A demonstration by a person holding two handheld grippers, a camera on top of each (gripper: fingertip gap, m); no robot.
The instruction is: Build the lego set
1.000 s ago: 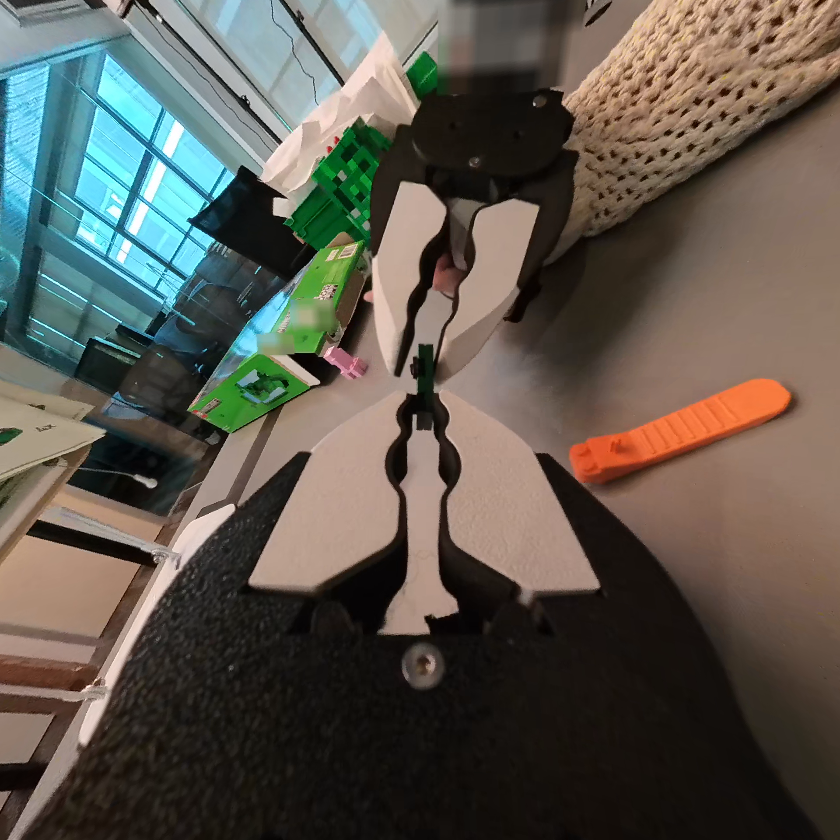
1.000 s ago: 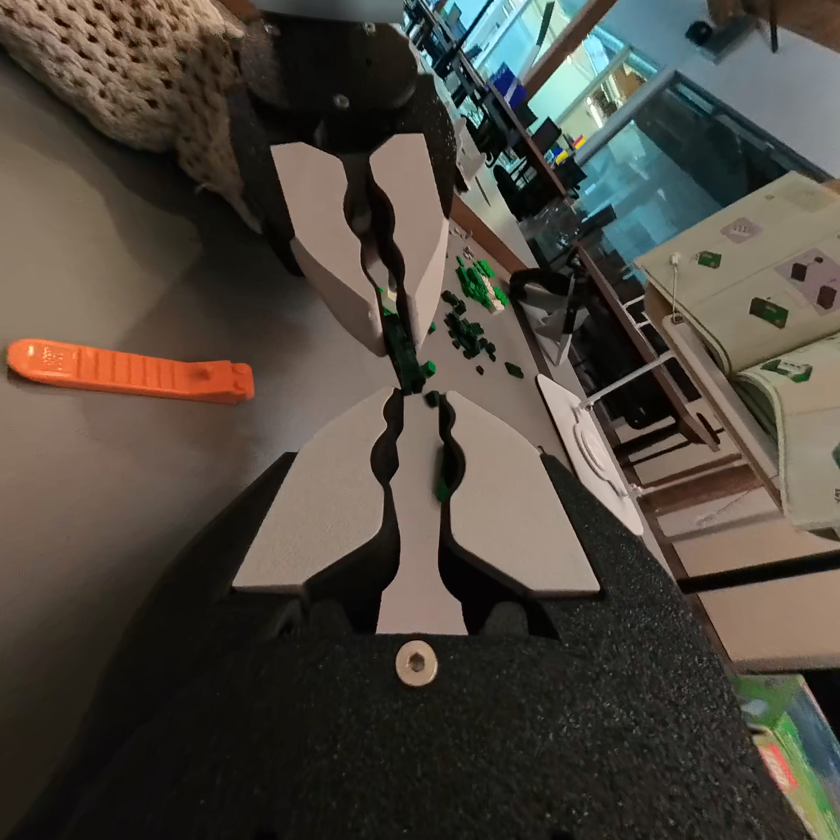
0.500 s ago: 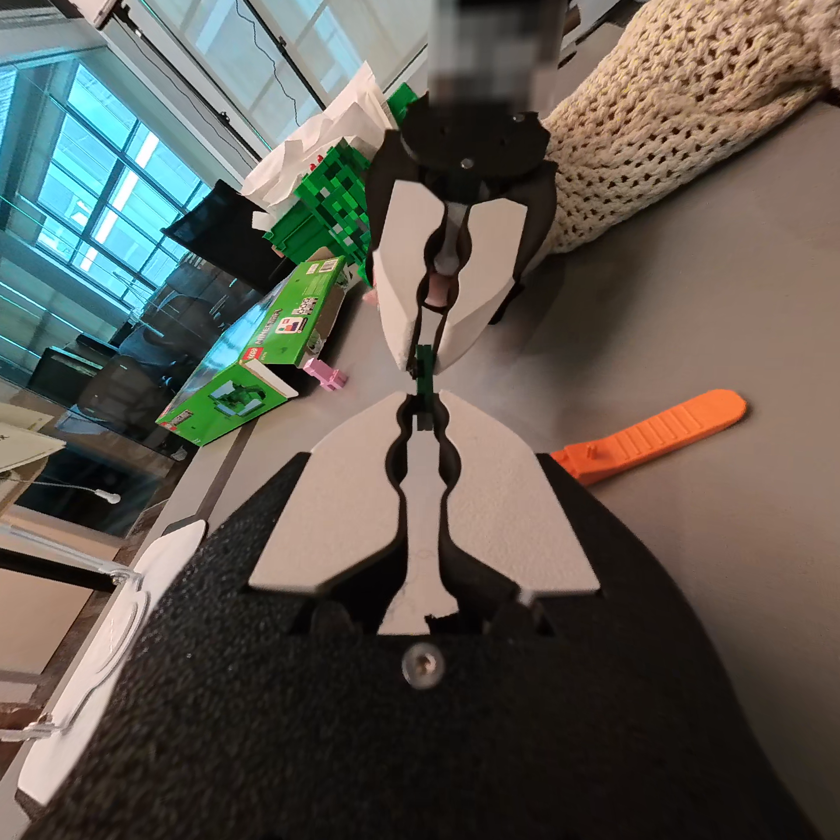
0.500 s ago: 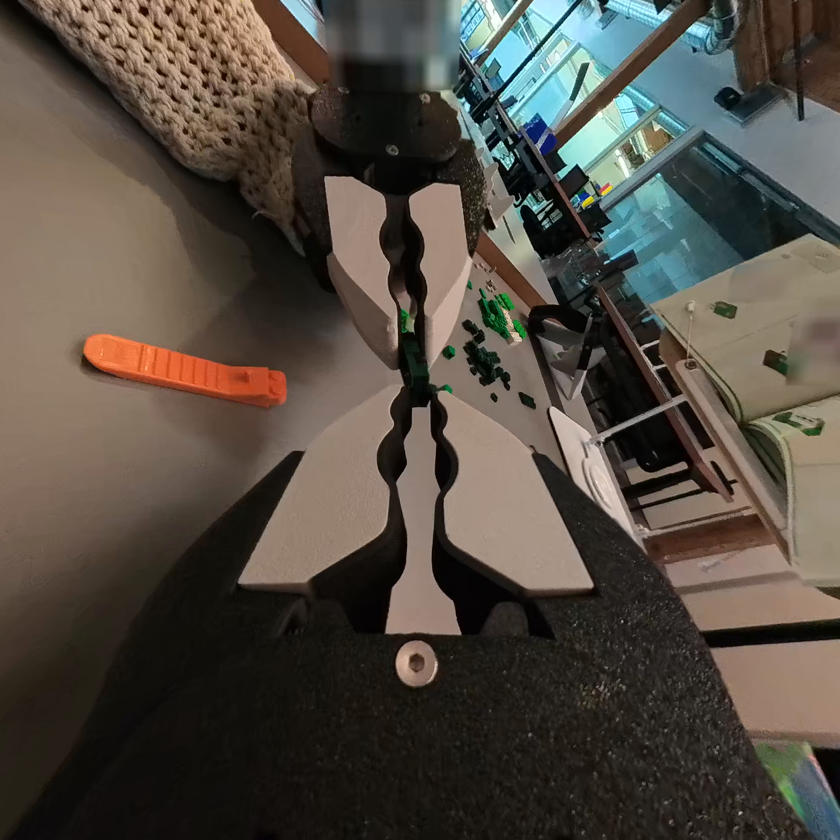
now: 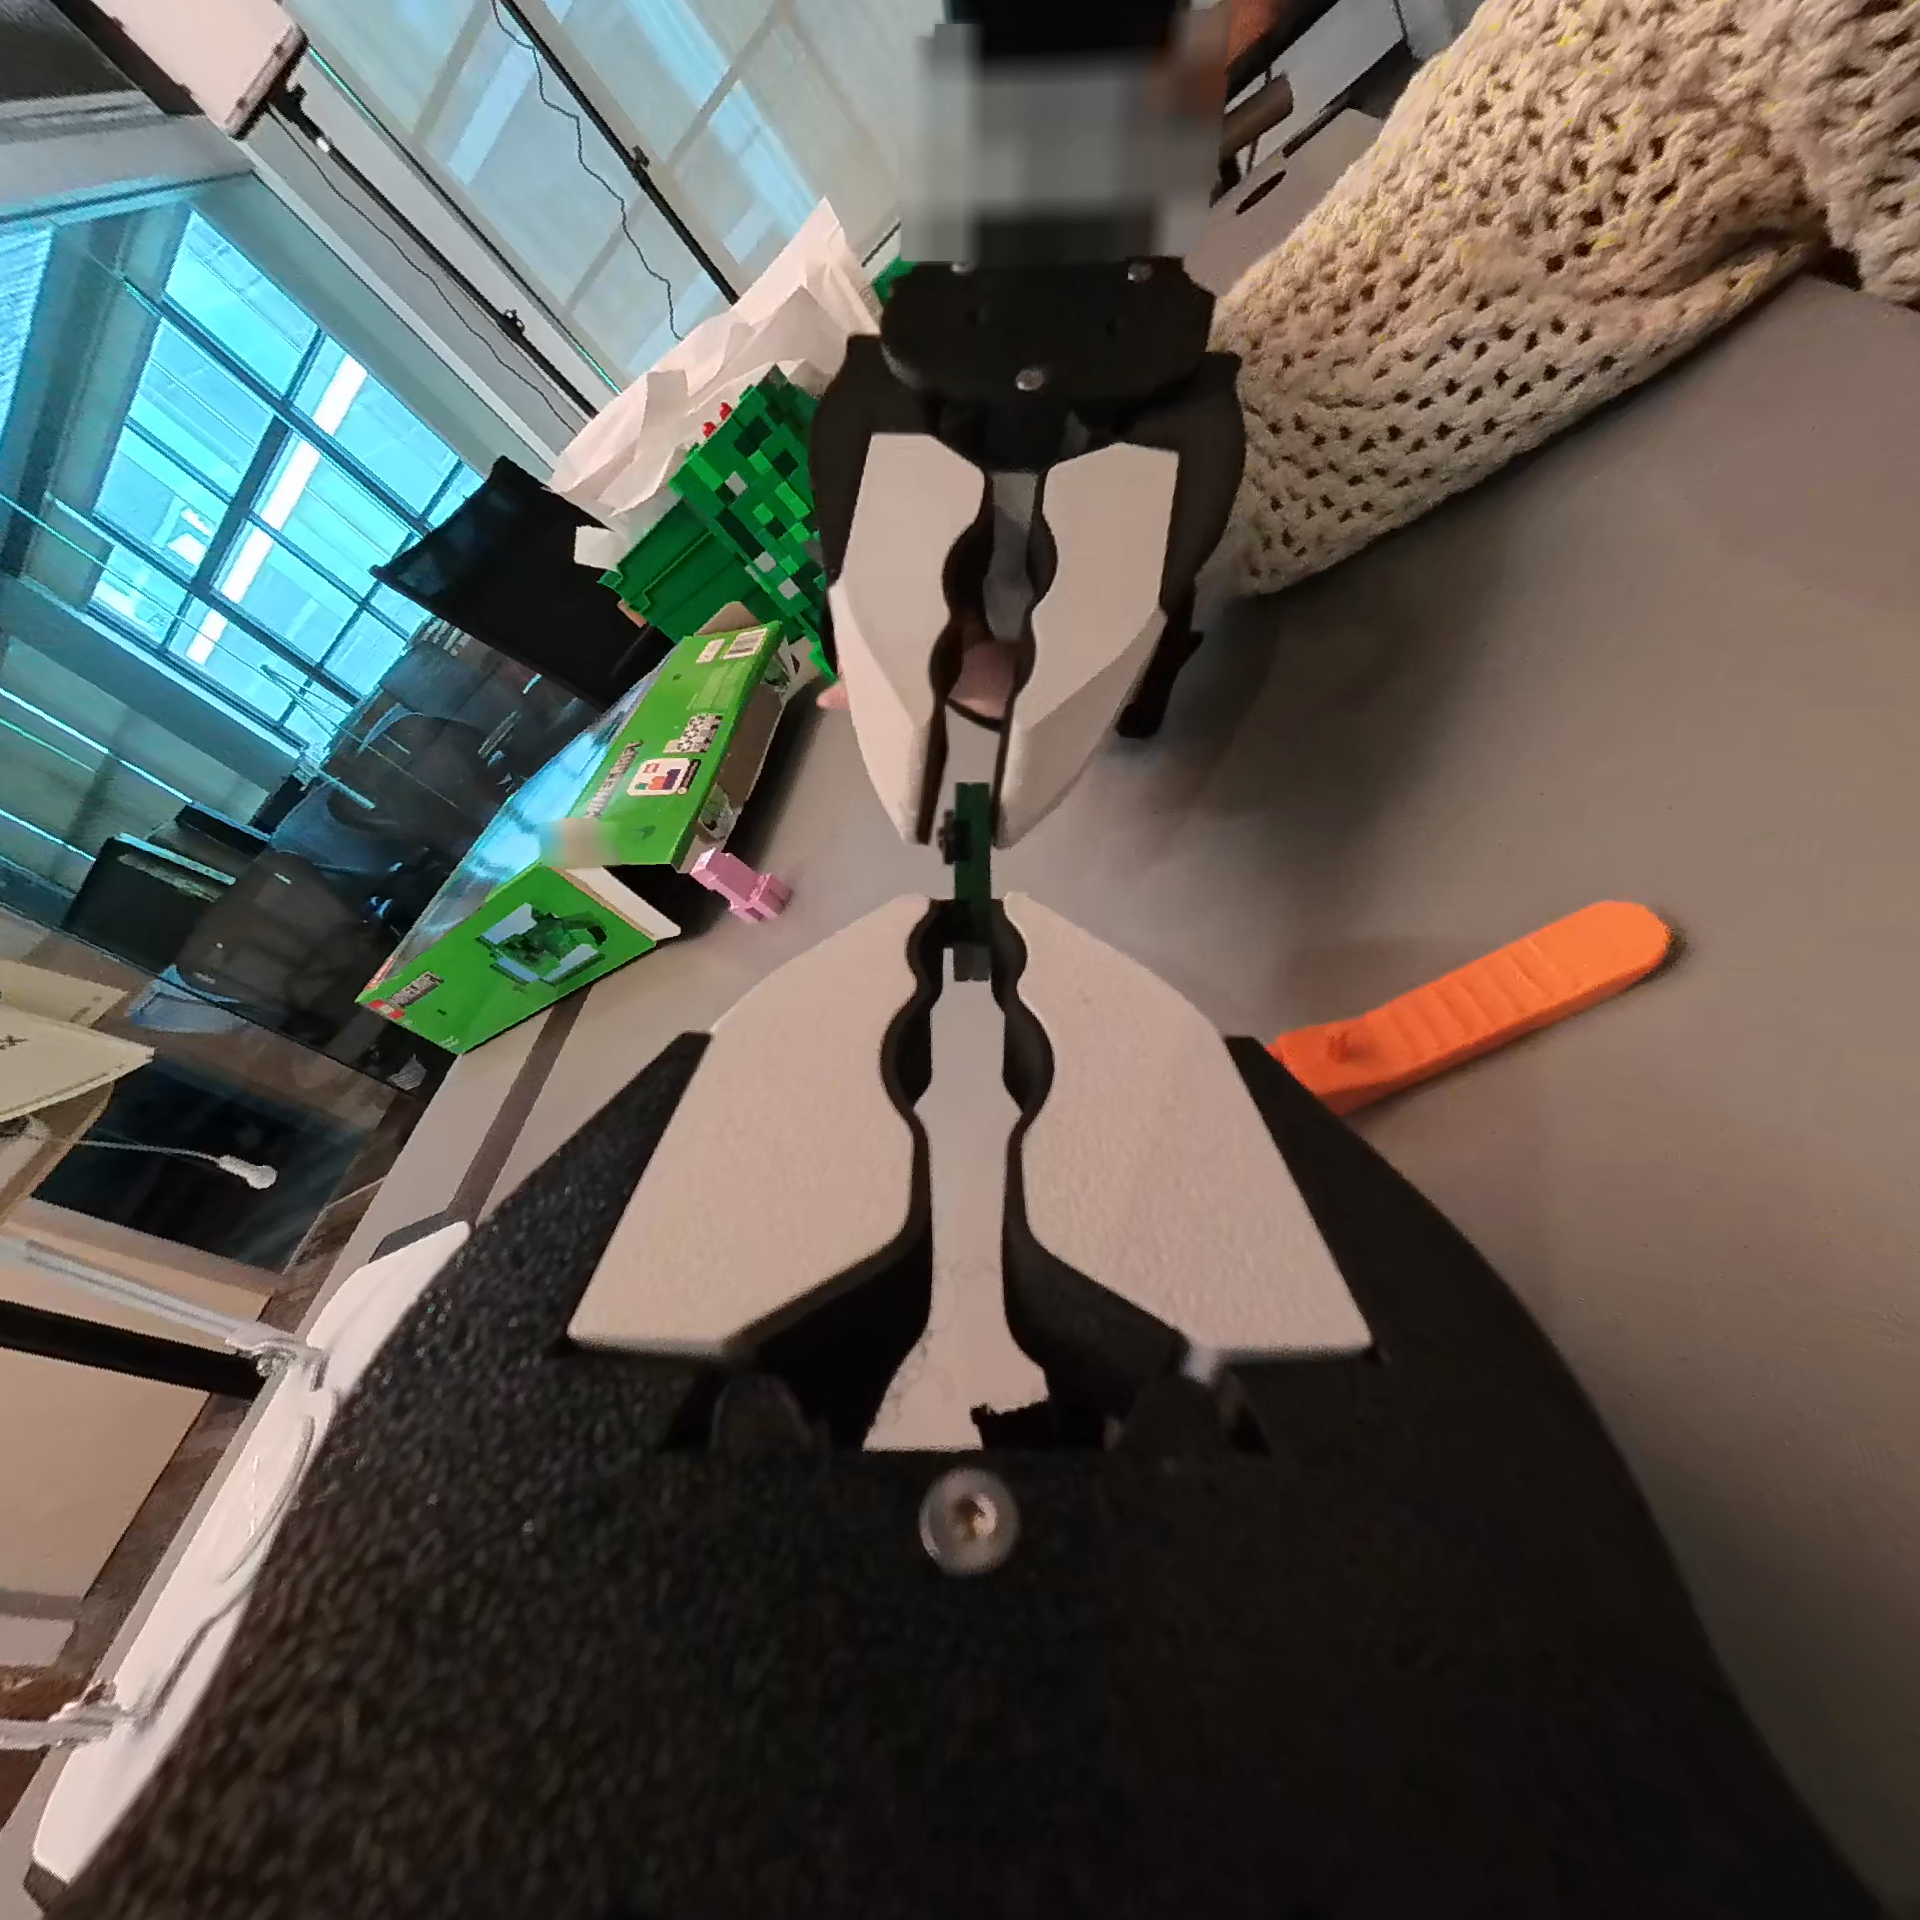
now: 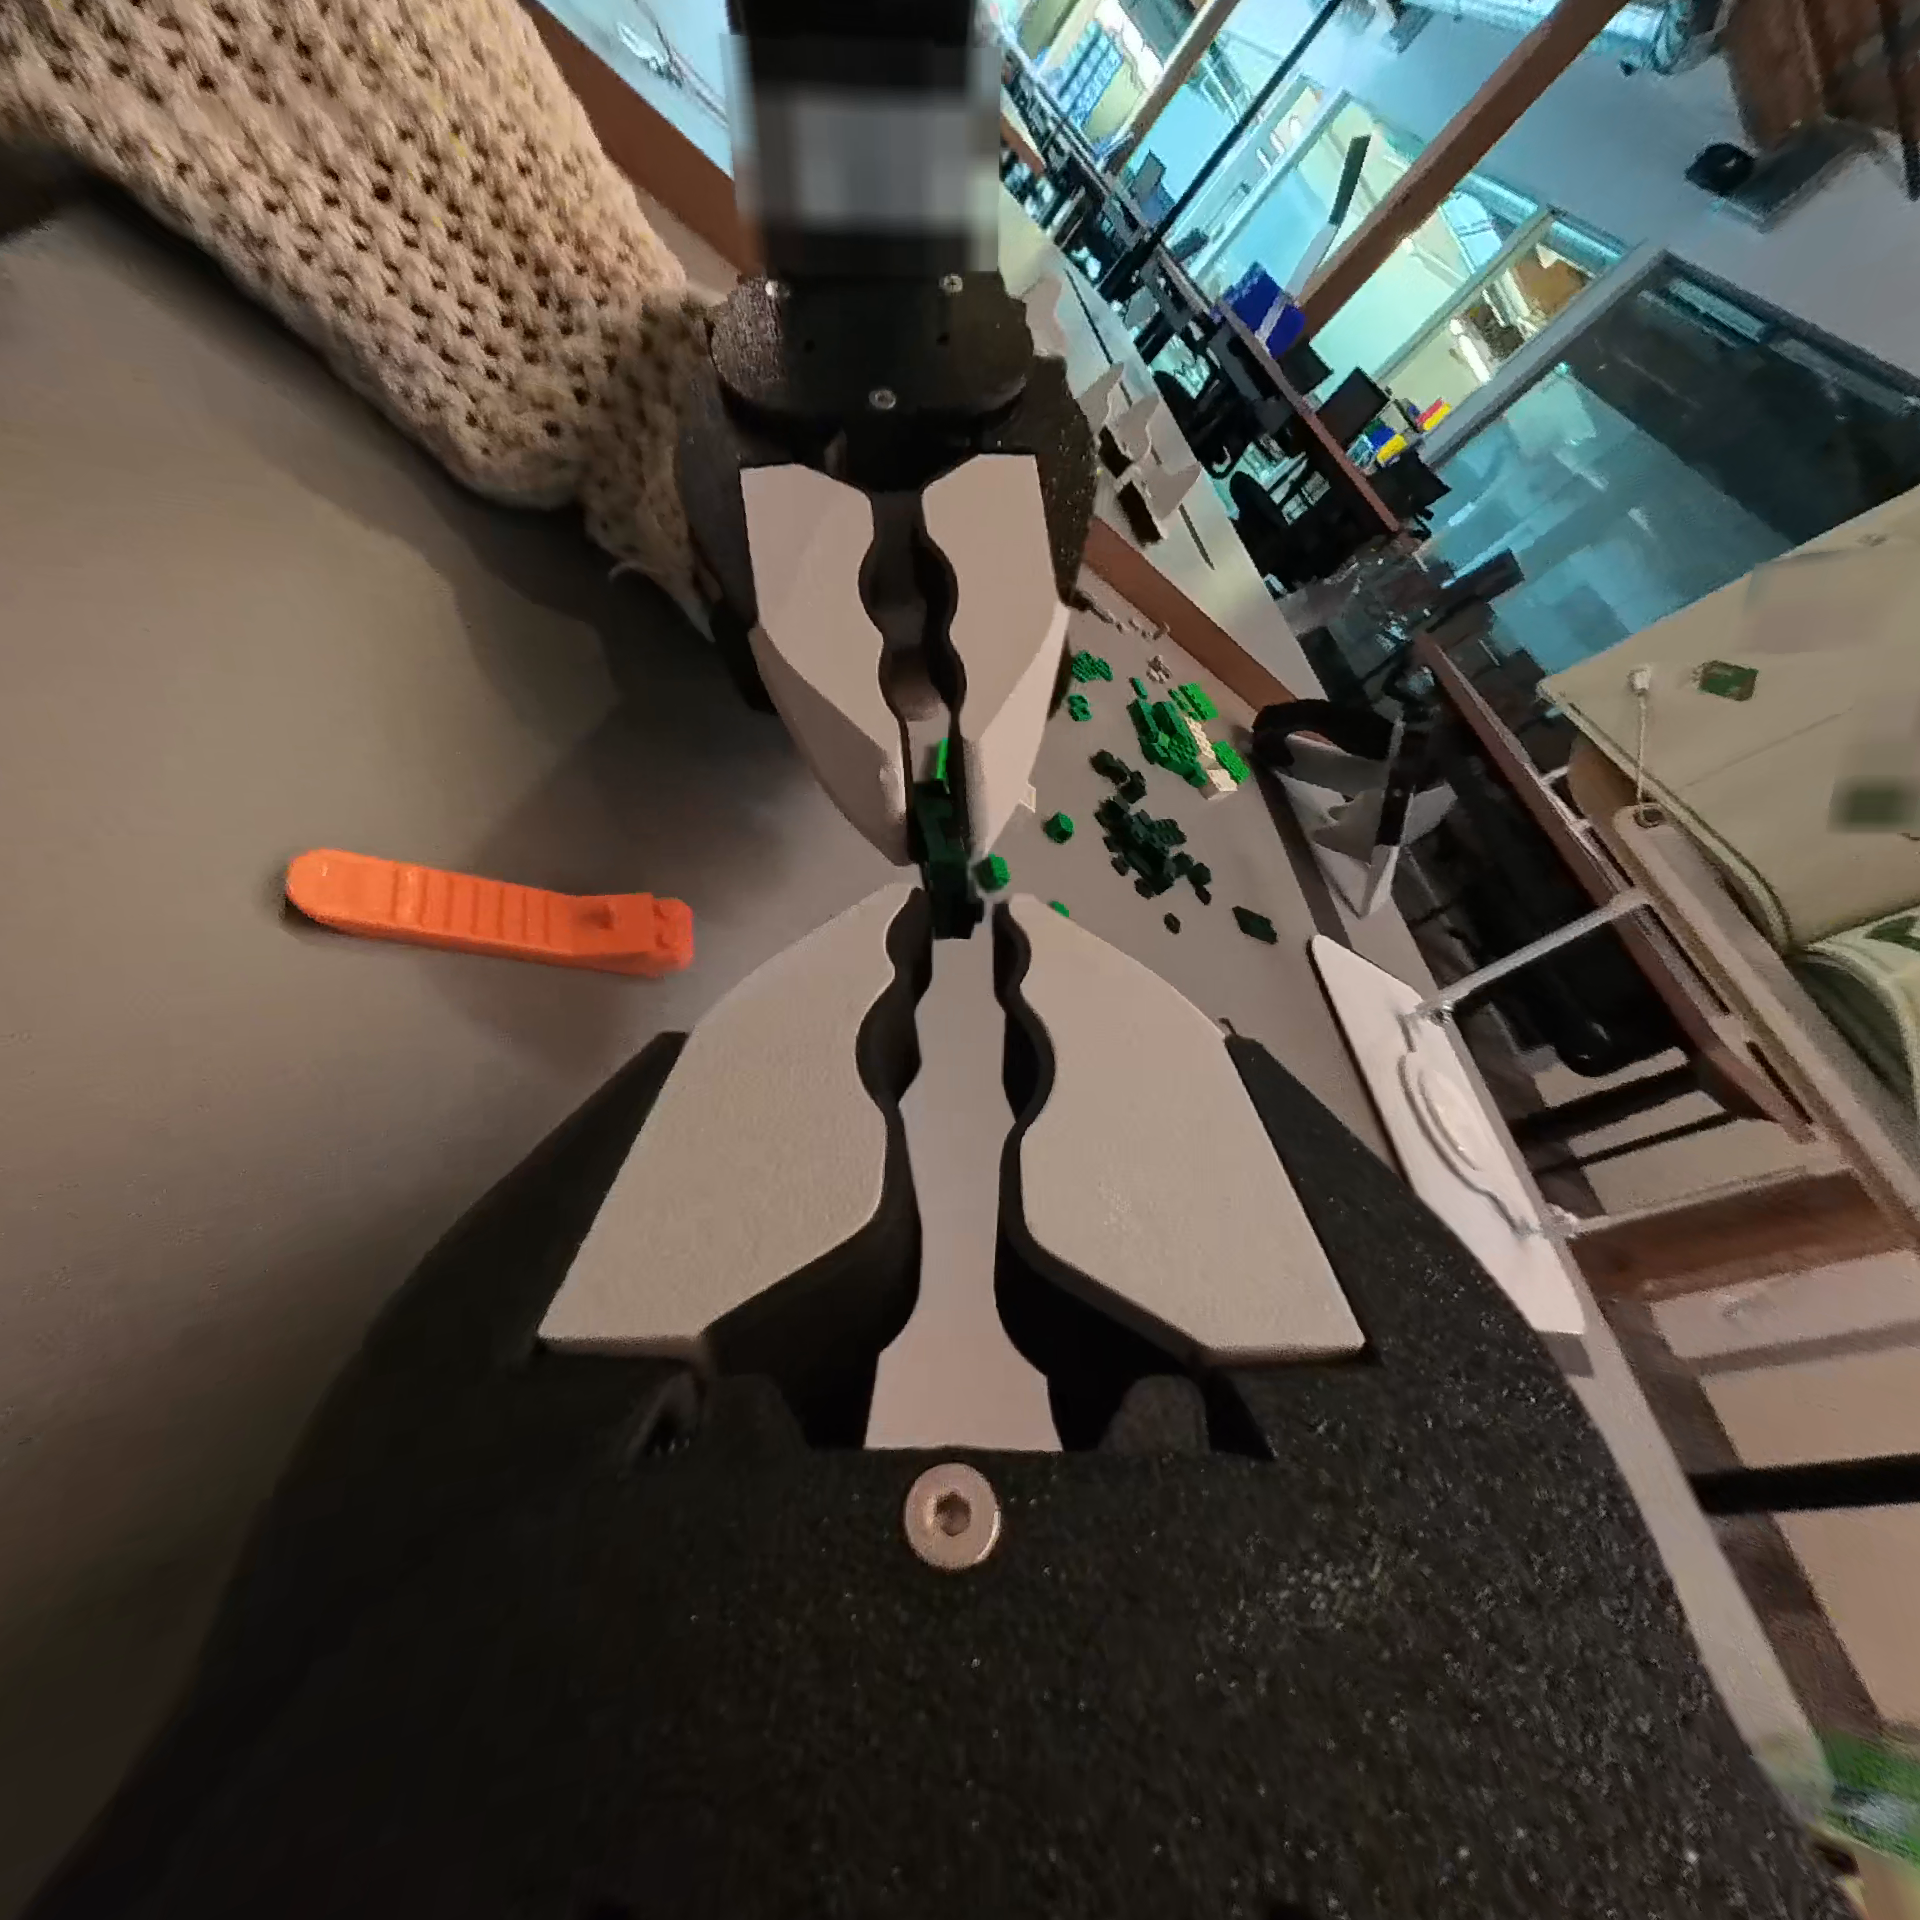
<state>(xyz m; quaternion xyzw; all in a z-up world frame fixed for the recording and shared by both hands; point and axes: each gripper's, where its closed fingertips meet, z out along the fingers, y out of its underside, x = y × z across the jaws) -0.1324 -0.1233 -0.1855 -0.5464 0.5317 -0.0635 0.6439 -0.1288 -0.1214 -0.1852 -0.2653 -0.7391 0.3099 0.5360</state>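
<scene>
Claws are meeting tip to tip above the grey counter [image 5: 1558, 727], the left claw [image 5: 966, 925] and the right claw [image 6: 951, 914] both pinching narrowly onto one dark green lego piece [image 5: 971, 862] between them, an orange brick separator [image 6: 488, 914] lying just beside them.

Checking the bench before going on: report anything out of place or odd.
Nothing looks damaged. Loose green bricks lie scattered on the table, and the set's green box lies on its side with an end flap open.
</scene>
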